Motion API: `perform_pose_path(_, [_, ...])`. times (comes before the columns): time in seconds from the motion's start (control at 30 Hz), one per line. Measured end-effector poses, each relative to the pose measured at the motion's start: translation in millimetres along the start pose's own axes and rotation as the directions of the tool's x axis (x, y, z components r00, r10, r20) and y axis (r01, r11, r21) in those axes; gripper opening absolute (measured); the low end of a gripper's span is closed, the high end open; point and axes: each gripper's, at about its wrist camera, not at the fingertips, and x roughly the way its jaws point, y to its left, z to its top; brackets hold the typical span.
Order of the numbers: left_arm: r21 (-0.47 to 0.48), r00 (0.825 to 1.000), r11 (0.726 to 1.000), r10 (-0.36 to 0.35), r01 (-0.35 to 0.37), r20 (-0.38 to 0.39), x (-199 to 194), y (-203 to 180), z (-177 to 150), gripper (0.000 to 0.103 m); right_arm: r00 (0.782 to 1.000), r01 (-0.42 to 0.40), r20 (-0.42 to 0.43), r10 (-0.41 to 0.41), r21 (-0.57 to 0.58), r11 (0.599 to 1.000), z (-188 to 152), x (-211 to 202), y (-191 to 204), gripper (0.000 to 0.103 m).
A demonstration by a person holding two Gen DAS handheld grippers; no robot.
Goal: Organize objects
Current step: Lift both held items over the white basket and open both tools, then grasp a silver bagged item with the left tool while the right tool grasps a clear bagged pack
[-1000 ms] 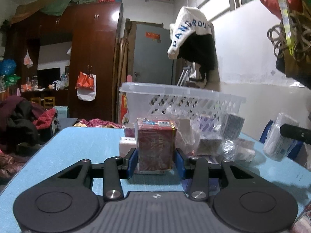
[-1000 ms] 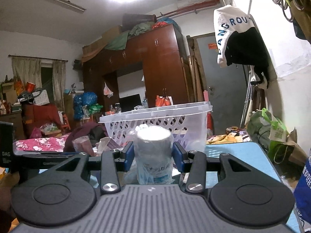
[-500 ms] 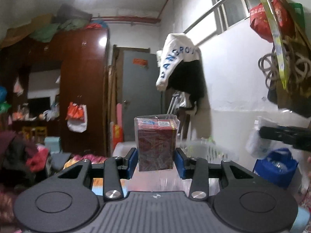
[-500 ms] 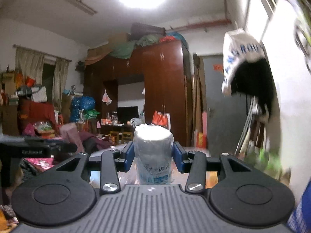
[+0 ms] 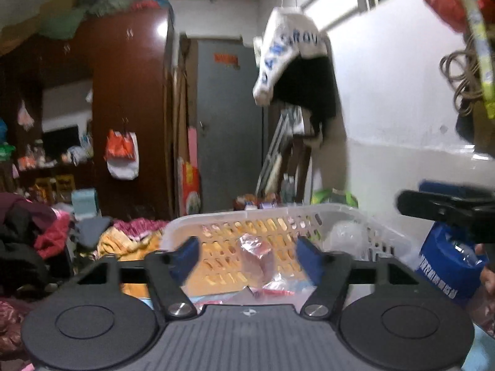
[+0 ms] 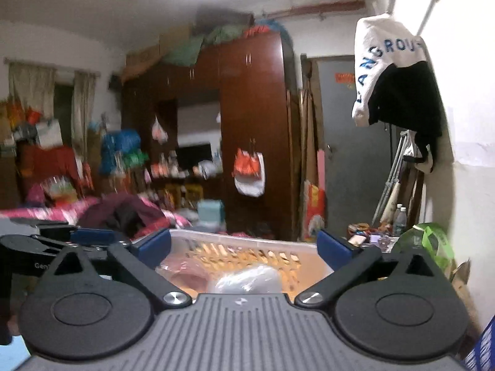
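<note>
Both claws had just sprung open: the left claw (image 5: 247, 255) released its red box (image 5: 256, 255) and the right claw (image 6: 244, 245) released its white roll (image 6: 247, 279), both now in the basket (image 5: 278, 211)

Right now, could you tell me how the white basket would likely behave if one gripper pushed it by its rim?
The basket looks like thin, slotted plastic, so its rim would probably flex. It holds only a red packet and a white wrapped roll, so it is likely light and would slide rather than resist. A high push might tilt it.
</note>
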Motion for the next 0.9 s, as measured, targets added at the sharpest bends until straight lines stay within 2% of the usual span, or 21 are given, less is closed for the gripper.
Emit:
perform_pose_path(0.1, [0.02, 0.999, 1.0, -0.003, 0.002, 0.047, -33.9, -7.4, -29.2, 0.085, 0.998, -0.039, -0.051, 0.041, 0.033, 0.999, -23.1, -24.1, 0.0, 0.103])
perform_pose_path(0.17, [0.055, 0.999, 0.998, -0.004, 0.002, 0.036, -43.6, -17.0, -51.9, 0.085, 0.991, -0.076, -0.104, 0.08, 0.037, 0.996, -39.3, -26.6, 3.4, 0.103])
perform_pose_path(0.23, [0.071, 1.0, 0.998, -0.001, 0.0, 0.012, -39.9, -24.3, -61.5, 0.085, 0.979, -0.12, -0.159, 0.127, 0.054, 0.991, -57.7, -24.6, 6.9, 0.102])
perform_pose_path(0.33, [0.064, 1.0, 0.998, 0.001, 0.001, -0.022, -30.3, -25.8, -65.3, 0.085, 0.981, -0.092, -0.167, 0.094, 0.016, 0.996, -65.9, -18.4, 13.1, 0.097])
perform_pose_path(0.4, [0.052, 0.999, 0.999, -0.003, 0.004, -0.035, -25.3, -23.1, -64.1, 0.084, 0.98, -0.09, -0.179, 0.088, -0.006, 0.996, -65.1, -9.3, 16.5, 0.085])
perform_pose_path(0.43, [0.044, 0.999, 0.999, 0.0, 0.001, -0.038, -24.2, -22.5, -65.8, 0.081, 0.978, -0.089, -0.188, 0.085, -0.014, 0.996, -64.7, -4.8, 17.7, 0.081])
perform_pose_path(0.53, [0.009, 0.999, 1.0, 0.016, -0.015, -0.031, -23.3, -19.1, -75.3, 0.057, 0.974, -0.086, -0.213, 0.079, -0.024, 0.996, -68.5, 2.0, 21.6, 0.065])
perform_pose_path(0.6, [-0.014, 0.998, 1.0, -0.002, 0.001, -0.056, -18.0, -18.2, -79.5, 0.054, 0.968, -0.101, -0.232, 0.099, 0.003, 0.995, -75.1, 4.8, 17.7, 0.043])
perform_pose_path(0.63, [-0.021, 0.998, 1.0, -0.019, 0.017, -0.064, -16.2, -17.8, -81.6, 0.053, 0.966, -0.106, -0.237, 0.106, 0.011, 0.994, -78.6, 3.1, 16.2, 0.039])
perform_pose_path(0.7, [-0.004, 0.998, 1.0, -0.02, 0.02, -0.054, -17.7, -20.7, -82.9, 0.047, 0.971, -0.095, -0.22, 0.093, 0.001, 0.995, -83.9, 0.1, 16.2, 0.037])
perform_pose_path(0.73, [0.005, 0.999, 1.0, -0.023, 0.023, -0.046, -18.2, -22.6, -82.5, 0.037, 0.973, -0.087, -0.216, 0.084, -0.004, 0.996, -84.9, -2.3, 16.3, 0.037])
perform_pose_path(0.9, [-0.048, 0.999, 0.999, -0.021, 0.023, 0.034, -29.2, -17.4, -82.4, 0.037, 0.985, -0.065, -0.158, 0.063, -0.009, 0.998, -84.6, -14.8, 14.5, 0.037])
